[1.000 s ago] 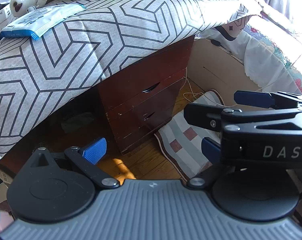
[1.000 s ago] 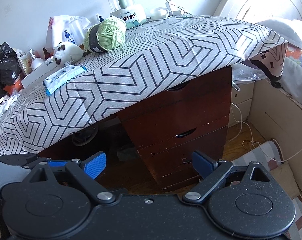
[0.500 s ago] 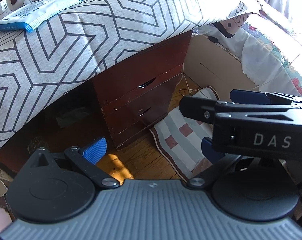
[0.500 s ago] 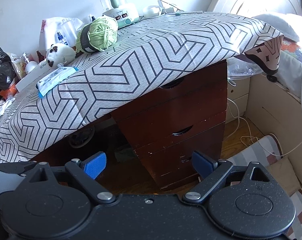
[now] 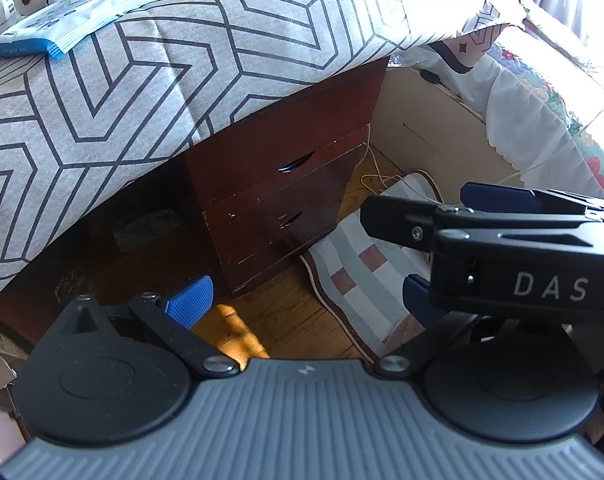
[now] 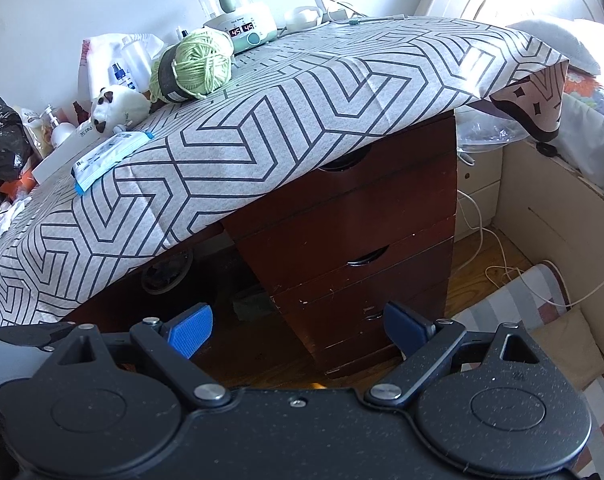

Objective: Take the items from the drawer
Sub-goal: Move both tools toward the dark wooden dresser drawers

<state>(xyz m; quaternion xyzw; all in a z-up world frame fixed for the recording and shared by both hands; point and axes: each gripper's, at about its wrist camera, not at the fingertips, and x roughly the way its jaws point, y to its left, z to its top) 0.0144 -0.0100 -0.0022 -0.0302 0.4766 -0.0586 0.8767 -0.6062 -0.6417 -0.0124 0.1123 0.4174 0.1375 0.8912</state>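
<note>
Both views low, facing drawers (image 6: 366, 256).

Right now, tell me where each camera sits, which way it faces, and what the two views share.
Left wrist: on the left gripper, looking forward and down at the drawers, floor and rug; its own open fingers show, and the right gripper crosses in from the right.
Right wrist: on the right gripper, facing the drawers more level; its own open fingers show.
Shared: the closed drawers, patterned cloth, yarn, blue packet and rug.
</note>
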